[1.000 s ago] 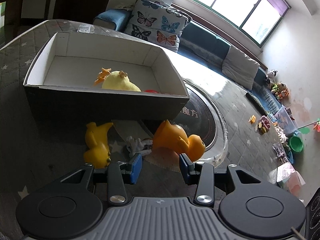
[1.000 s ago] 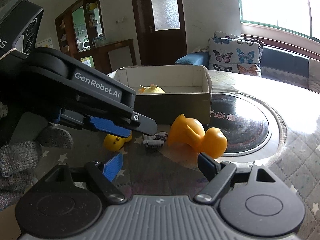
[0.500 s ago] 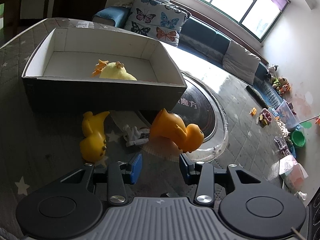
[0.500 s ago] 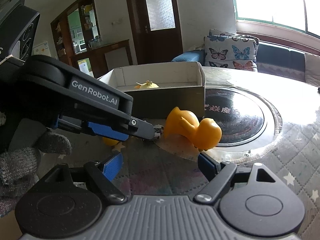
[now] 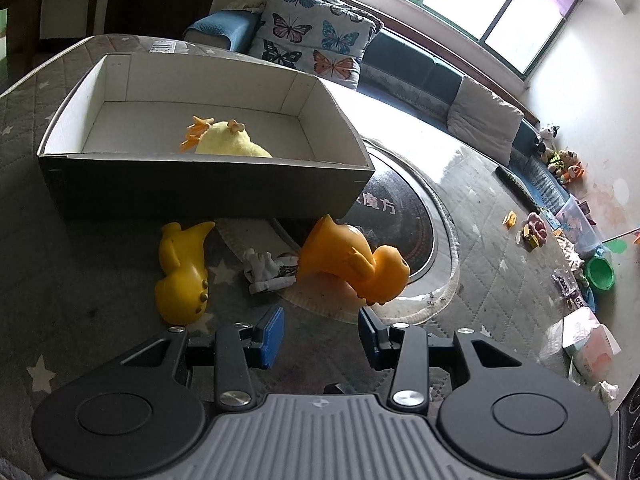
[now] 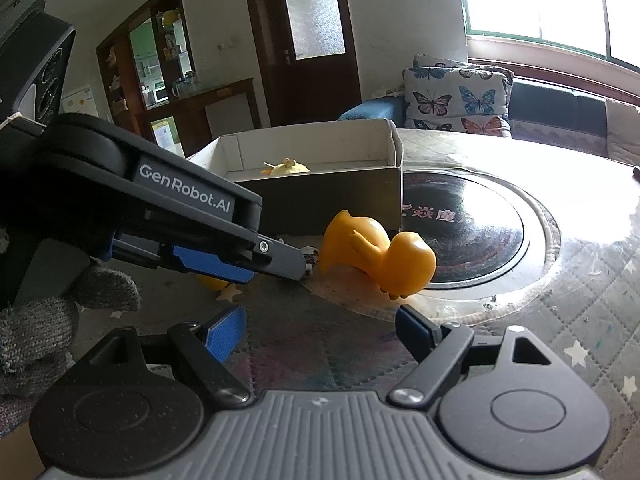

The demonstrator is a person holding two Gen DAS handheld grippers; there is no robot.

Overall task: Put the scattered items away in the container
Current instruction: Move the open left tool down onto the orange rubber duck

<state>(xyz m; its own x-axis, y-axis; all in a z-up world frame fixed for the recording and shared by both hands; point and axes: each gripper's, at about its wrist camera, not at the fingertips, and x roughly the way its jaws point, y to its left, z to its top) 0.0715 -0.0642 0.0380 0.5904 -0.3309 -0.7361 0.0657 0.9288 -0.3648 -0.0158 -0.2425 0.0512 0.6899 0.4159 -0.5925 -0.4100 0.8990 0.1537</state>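
Three toys lie outside the box (image 5: 208,188), so pickup is pending: both spread, empty grippers (left (image 5: 320,330), right (image 6: 320,330)) must close on the orange duck (image 5: 352,258).

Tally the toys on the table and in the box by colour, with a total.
Orange duck: 1
Yellow duck on the table: 1
Pale yellow plush in the cardboard box: 1
Small white figure: 1
Total: 4
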